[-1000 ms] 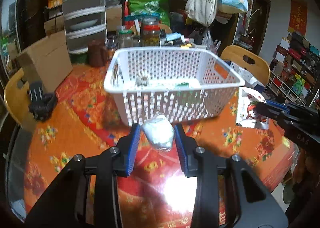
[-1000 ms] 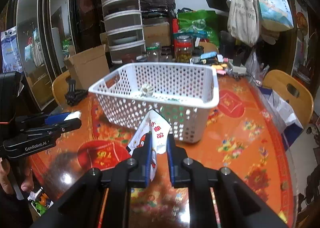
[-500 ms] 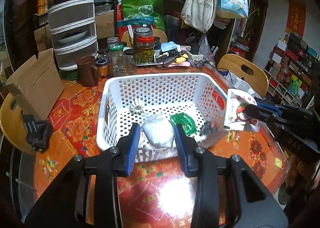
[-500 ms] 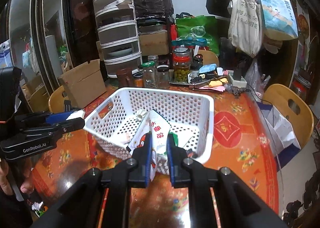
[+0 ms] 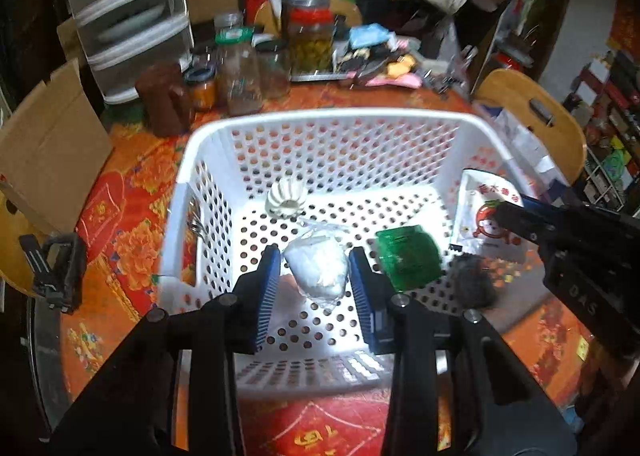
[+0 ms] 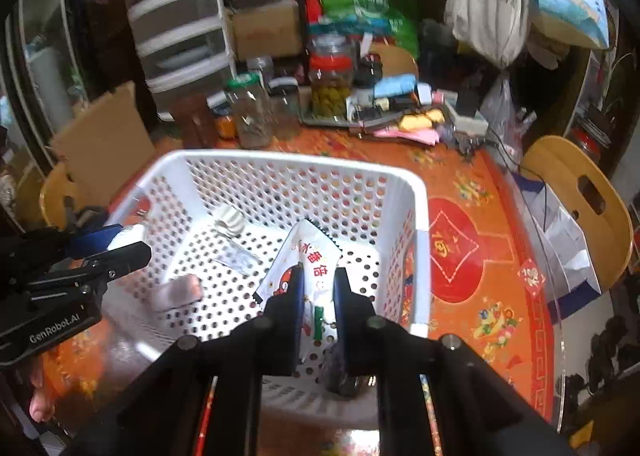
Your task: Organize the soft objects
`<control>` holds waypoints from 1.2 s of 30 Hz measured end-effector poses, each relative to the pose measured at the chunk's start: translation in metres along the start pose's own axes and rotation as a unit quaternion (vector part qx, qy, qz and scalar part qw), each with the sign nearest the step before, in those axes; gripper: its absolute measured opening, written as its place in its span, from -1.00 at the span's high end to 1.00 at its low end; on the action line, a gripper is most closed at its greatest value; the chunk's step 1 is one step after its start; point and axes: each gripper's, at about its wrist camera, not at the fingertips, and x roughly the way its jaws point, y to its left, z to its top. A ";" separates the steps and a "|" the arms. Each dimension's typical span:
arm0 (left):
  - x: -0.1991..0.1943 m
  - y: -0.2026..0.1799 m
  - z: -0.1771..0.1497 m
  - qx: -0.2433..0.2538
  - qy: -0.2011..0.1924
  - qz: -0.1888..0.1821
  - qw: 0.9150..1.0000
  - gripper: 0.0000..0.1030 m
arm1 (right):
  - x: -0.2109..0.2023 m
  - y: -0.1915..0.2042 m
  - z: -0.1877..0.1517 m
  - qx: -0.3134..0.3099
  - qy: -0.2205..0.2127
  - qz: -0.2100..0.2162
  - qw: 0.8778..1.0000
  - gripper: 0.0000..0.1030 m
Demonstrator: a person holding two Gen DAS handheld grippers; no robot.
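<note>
A white perforated basket (image 5: 320, 124) (image 6: 416, 192) stands on the orange-red table. My left gripper (image 5: 316, 280) is shut on a clear bag of white stuff (image 5: 318, 270) and holds it over the basket's inside. My right gripper (image 6: 318, 288) is shut on a white snack packet with red print (image 6: 308, 260), also over the basket; the packet shows in the left wrist view (image 5: 484, 212). Inside the basket lie a white ribbed piece (image 5: 286, 198), a green packet (image 5: 408, 256) and a dark fuzzy lump (image 5: 474, 284).
Glass jars (image 5: 240, 72) and a brown mug (image 5: 164, 100) stand behind the basket. A cardboard box (image 5: 48, 144) is at the left, a black clip (image 5: 56, 268) beside it. Wooden chairs (image 6: 580, 192) stand at the table's right edge.
Both grippers have moved forward and up from in front of the basket to above its inside, each still holding its item.
</note>
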 end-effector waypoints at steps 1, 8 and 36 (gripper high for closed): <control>0.010 0.001 0.000 0.000 0.006 0.004 1.000 0.36 | 0.007 0.000 0.001 0.001 0.007 -0.003 1.000 0.76; 0.046 0.008 0.003 -0.014 0.029 0.016 0.999 0.36 | 0.040 0.000 0.002 0.011 0.041 -0.008 0.999 0.76; 0.034 0.003 -0.002 -0.006 -0.005 0.020 1.000 -0.47 | 0.034 -0.003 -0.001 0.014 0.011 0.027 0.999 -0.34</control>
